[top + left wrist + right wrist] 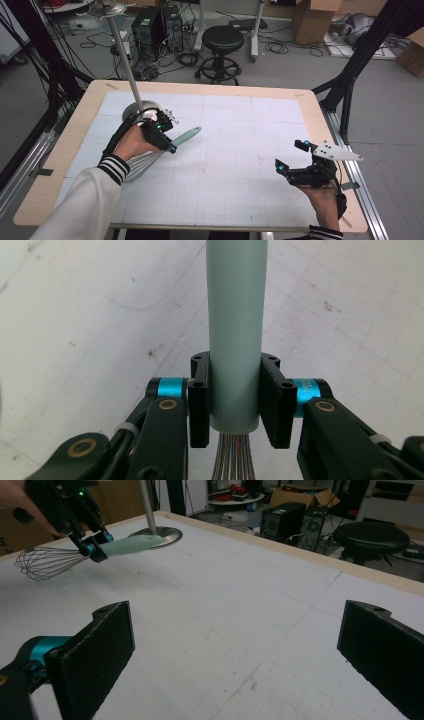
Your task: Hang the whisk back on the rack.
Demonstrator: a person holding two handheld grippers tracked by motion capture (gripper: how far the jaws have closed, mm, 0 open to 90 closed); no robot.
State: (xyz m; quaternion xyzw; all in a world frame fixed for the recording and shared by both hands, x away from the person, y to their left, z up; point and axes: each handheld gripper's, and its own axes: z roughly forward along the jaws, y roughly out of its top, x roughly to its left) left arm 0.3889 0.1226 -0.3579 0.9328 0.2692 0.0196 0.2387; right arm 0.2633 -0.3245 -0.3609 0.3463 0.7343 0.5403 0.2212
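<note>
We keep the left gripper [235, 405] clamped on the whisk [235, 330] handle — lift level, wires at six o'clock; right gripper [235, 650] gapes idle.

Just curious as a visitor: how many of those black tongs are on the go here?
2. The left tongs grip a whisk beside the metal stand; the right tongs hover open near the table's right edge.

free: middle of the table [235, 150] open between both hands | blocked: pole stand [131, 80] just behind the left gripper [167, 140] | right gripper [295, 162] well apart, unhindered
</note>
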